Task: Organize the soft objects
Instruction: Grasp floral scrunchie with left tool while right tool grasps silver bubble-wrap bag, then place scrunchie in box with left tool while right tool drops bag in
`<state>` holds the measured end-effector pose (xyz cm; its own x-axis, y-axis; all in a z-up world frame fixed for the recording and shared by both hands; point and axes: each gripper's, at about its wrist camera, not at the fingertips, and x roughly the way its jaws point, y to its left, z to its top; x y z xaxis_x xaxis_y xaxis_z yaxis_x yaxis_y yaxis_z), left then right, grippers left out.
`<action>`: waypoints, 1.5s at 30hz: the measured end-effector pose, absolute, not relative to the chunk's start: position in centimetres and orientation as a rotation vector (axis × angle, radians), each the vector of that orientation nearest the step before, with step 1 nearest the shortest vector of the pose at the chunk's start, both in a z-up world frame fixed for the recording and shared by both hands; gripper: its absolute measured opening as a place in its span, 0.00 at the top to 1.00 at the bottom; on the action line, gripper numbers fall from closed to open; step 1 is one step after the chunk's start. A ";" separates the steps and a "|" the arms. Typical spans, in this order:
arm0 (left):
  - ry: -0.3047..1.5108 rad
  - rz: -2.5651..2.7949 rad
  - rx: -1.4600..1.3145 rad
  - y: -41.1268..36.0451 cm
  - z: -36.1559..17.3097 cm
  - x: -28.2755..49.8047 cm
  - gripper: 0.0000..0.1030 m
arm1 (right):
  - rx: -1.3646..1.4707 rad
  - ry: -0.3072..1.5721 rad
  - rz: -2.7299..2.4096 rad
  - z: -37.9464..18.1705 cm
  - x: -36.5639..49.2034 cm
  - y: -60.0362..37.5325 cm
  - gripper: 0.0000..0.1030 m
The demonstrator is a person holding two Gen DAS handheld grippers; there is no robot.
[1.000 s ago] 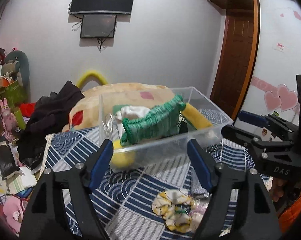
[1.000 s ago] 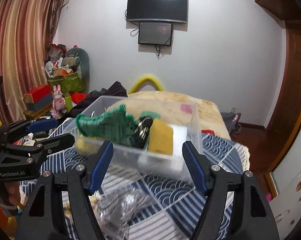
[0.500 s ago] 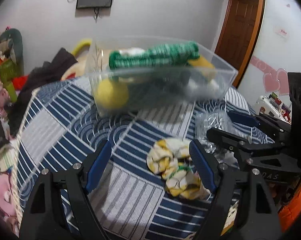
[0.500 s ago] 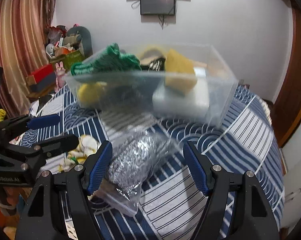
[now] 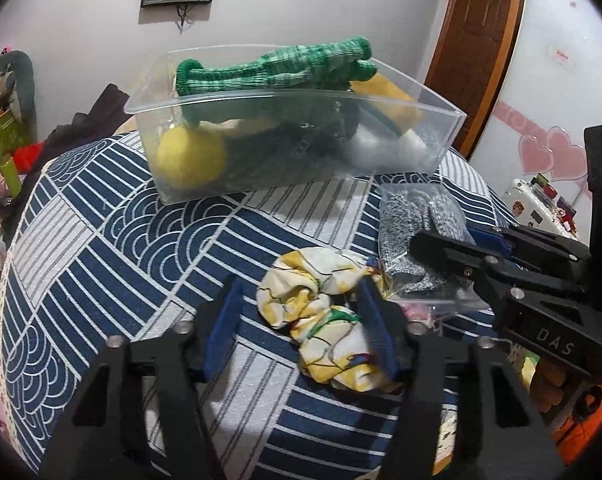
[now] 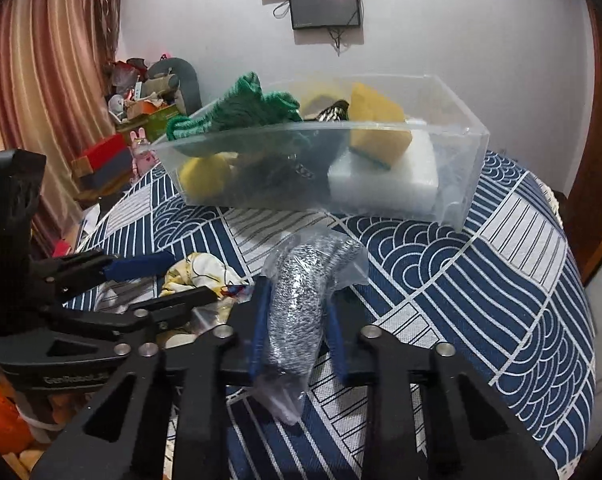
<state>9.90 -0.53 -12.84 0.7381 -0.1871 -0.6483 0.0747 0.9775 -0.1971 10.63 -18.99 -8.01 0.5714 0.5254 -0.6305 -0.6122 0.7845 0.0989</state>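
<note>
A clear plastic bin (image 5: 437, 136) on the blue patterned cloth holds a green knitted piece (image 5: 277, 68), a yellow ball (image 5: 189, 156), a yellow sponge (image 6: 375, 128) and a white block (image 6: 385, 176). My left gripper (image 5: 301, 320) is down around a yellow-and-white cloth scrunchie (image 5: 321, 312), its jaws narrowed on both sides of it. My right gripper (image 6: 297, 320) is closed on a silver mesh scrubber in a clear bag (image 6: 301, 300), also seen in the left wrist view (image 5: 413, 232).
The bin (image 6: 453, 176) stands behind both items. The cloth-covered surface (image 5: 101, 248) drops off at left, where clutter and boxes (image 6: 105, 160) sit. A wooden door (image 5: 469, 40) is at right.
Both grippers have dropped toward the cloth and moved forward. The left jaws have narrowed around the scrunchie and the right jaws have closed on the bagged scrubber.
</note>
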 end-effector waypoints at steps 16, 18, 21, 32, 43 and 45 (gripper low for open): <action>0.688 -0.180 -0.196 0.6 -11.7 9.3 0.89 | -0.032 0.603 0.607 -4.9 10.4 -22.1 0.80; 0.656 -0.167 -0.194 1.1 -10.7 8.9 0.89 | -0.027 0.589 0.606 -4.5 10.4 -22.2 0.80; 0.598 -0.154 -0.203 2.0 -8.7 8.3 0.89 | -0.027 0.553 0.603 -3.4 10.5 -22.0 0.80; 0.386 -0.065 -0.203 4.3 -2.3 8.6 0.89 | -0.045 0.417 0.606 0.6 11.9 -20.0 0.80; 0.381 0.018 -0.201 5.1 -2.2 13.7 0.89 | -0.086 0.405 0.592 1.1 15.4 -16.3 0.80; 0.401 0.030 -0.195 5.0 -2.9 14.5 0.89 | -0.102 0.428 0.591 0.3 16.0 -15.4 0.80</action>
<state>14.50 5.04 -2.91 0.9203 -0.0093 -0.3911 -0.0678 0.9808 -0.1829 15.97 -15.41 0.28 0.7456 0.5182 -0.4189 -0.5600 0.8280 0.0277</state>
